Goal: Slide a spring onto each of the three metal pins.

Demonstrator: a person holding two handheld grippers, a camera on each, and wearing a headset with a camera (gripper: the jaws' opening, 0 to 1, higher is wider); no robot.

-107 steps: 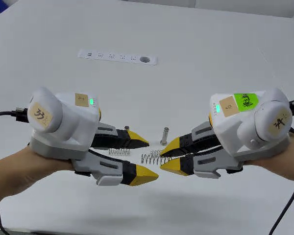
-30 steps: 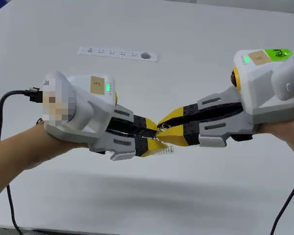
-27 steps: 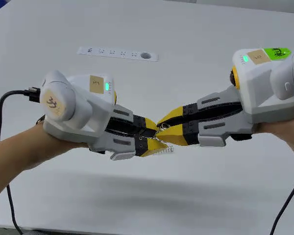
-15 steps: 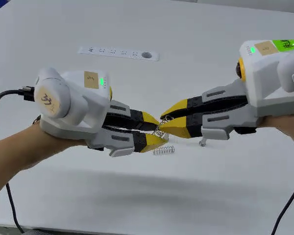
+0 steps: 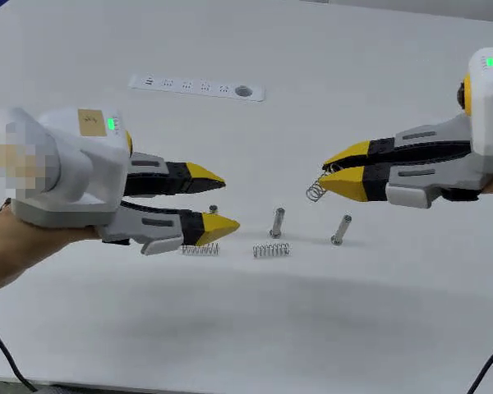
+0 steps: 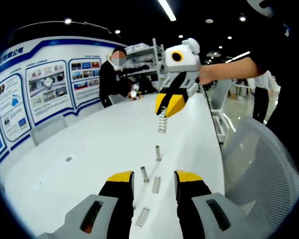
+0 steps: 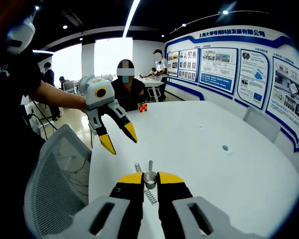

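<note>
Three short metal pins stand on the white table: one [image 5: 213, 210] just behind my left gripper's tips, one [image 5: 276, 222] in the middle, one [image 5: 341, 229] to the right. Two springs lie flat in front of them, one [image 5: 200, 249] on the left and one [image 5: 271, 249] at centre. My left gripper [image 5: 215, 199] hovers open and empty at the left. My right gripper [image 5: 327, 174] is raised at the right, shut on a third spring [image 5: 315, 190] that hangs from its tips. That spring [image 7: 150, 178] sits between the right jaws. The left gripper view shows it [image 6: 162, 121] dangling.
A white power strip [image 5: 197, 86] lies flat at the far side of the table. In the gripper views a grey mesh chair [image 6: 269, 169] stands at the table's edge, and people stand in the background.
The two grippers, tip to tip half a second ago, have drawn apart. The left one has opened and moved left. The right one has lifted away to the right with the spring.
</note>
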